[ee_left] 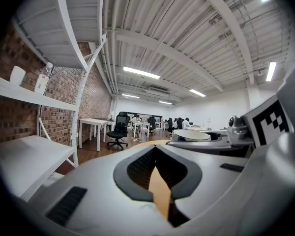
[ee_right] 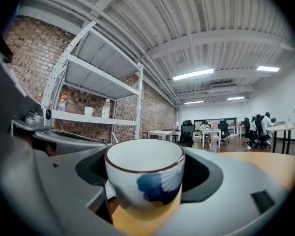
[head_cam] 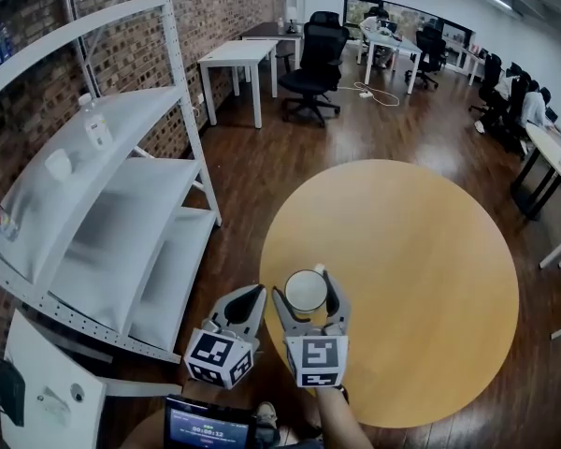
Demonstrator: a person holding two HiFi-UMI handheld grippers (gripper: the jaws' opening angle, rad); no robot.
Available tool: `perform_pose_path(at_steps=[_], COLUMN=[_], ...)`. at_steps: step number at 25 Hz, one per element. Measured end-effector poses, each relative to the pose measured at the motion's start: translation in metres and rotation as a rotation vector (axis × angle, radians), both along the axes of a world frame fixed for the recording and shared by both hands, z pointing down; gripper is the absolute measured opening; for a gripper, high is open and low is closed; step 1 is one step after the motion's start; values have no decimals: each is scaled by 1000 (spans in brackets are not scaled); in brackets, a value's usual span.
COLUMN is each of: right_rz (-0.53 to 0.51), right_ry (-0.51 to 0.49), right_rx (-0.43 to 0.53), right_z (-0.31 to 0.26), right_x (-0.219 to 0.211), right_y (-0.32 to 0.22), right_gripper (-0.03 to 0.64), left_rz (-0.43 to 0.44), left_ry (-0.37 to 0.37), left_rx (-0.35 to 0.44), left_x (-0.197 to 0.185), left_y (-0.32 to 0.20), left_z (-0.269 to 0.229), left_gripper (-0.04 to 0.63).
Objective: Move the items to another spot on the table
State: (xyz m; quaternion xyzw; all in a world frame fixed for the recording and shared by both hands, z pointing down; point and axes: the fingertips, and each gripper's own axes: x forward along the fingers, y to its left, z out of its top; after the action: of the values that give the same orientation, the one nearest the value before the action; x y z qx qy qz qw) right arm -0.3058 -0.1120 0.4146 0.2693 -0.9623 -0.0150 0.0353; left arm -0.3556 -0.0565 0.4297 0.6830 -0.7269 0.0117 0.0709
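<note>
A white cup (head_cam: 306,291) with a brown rim and a blue flower mark (ee_right: 145,178) stands upright between the jaws of my right gripper (head_cam: 308,294), which is shut on it. The cup is over the near left part of the round wooden table (head_cam: 402,279). Whether it touches the tabletop I cannot tell. My left gripper (head_cam: 251,297) hangs just left of the right one, at the table's left edge. Its jaws are shut (ee_left: 157,154) with nothing between them. The left gripper view also catches the cup's rim (ee_left: 191,135) to the right.
A white metal rack (head_cam: 122,213) stands left of the table, with a bottle (head_cam: 96,124) and a small white cup (head_cam: 58,165) on its upper shelf. A screen (head_cam: 206,427) glows below my grippers. White desks (head_cam: 236,59) and office chairs (head_cam: 313,64) stand farther back.
</note>
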Motion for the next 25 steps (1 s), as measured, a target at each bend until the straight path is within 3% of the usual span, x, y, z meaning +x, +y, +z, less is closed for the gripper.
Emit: perform_pose_path(at_steps=[25], right_rz=[14], right_ry=[64], right_rx=[-130], right_z=[115], right_x=[-52], right_y=[-34], right_gripper=[408], left_rz=[18], left_ry=[22], left_rx=[-105], left_x=[-45], left_y=[-31], left_z=[77], left_gripper=[2])
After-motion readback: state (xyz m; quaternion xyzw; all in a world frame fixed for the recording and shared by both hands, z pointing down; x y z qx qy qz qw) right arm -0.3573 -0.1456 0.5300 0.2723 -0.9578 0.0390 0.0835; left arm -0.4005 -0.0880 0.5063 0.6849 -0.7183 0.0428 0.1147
